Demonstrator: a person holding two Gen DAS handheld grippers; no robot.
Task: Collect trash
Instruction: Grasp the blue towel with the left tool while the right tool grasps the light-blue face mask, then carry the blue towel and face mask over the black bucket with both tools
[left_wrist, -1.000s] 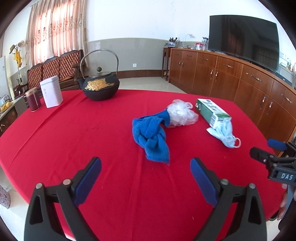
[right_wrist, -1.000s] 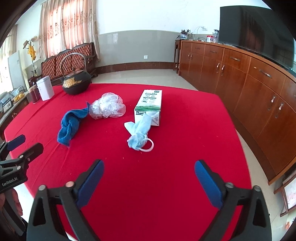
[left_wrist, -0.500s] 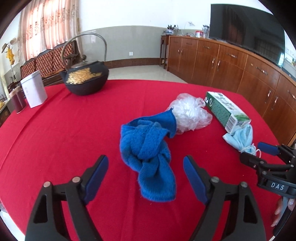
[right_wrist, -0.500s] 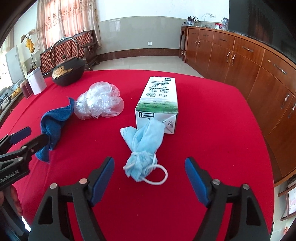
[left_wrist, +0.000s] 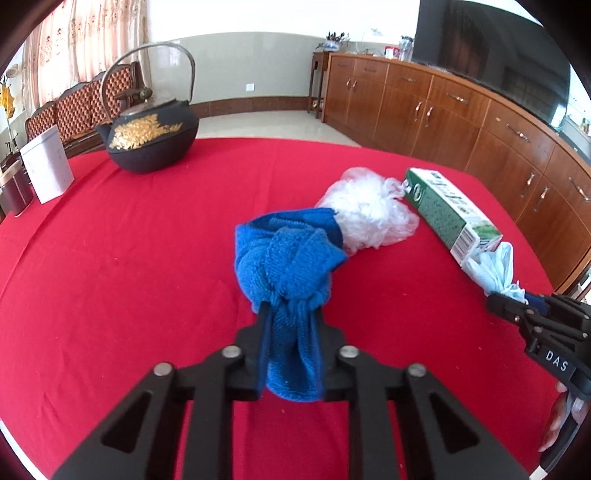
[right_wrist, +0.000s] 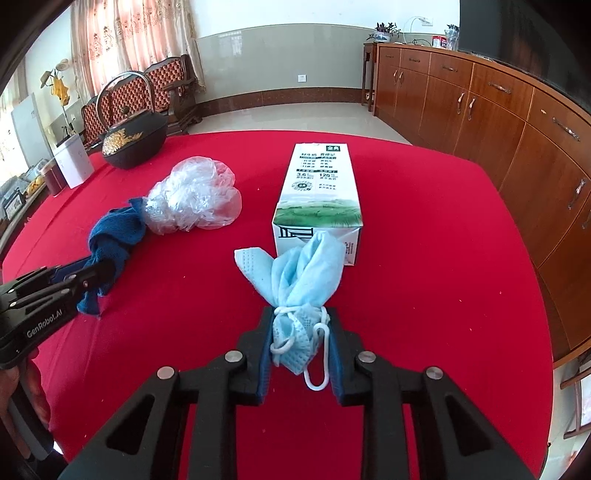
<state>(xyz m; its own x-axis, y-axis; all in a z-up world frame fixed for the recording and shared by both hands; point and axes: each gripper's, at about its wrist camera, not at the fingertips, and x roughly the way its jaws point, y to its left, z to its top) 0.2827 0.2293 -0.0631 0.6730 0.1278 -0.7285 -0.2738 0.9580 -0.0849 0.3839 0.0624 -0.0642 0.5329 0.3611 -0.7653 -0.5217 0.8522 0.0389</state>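
A crumpled blue cloth (left_wrist: 284, 258) lies on the red table (left_wrist: 129, 277). My left gripper (left_wrist: 290, 317) is closing its jaws on the cloth's near end, and the pads press it. A light blue face mask (right_wrist: 306, 266) lies against the end of a green and white milk carton (right_wrist: 319, 184). The right gripper (right_wrist: 300, 317) is closing on the mask's bunched end with its white ear loops, pads touching it. A clear plastic bag (left_wrist: 365, 214) sits between the cloth and the carton. Each gripper shows at the edge of the other's view.
A black iron teapot (left_wrist: 147, 140) with gold decoration, a white tin (left_wrist: 46, 166) and a dark red canister (left_wrist: 13, 188) stand at the table's far left. Wooden cabinets (left_wrist: 480, 122) run along the right beyond the table's edge. Bare red cloth (right_wrist: 424, 258) lies right of the carton.
Both grippers moved forward and down to the table, then their wide-open jaws came together: the left on the blue cloth, the right on the face mask.
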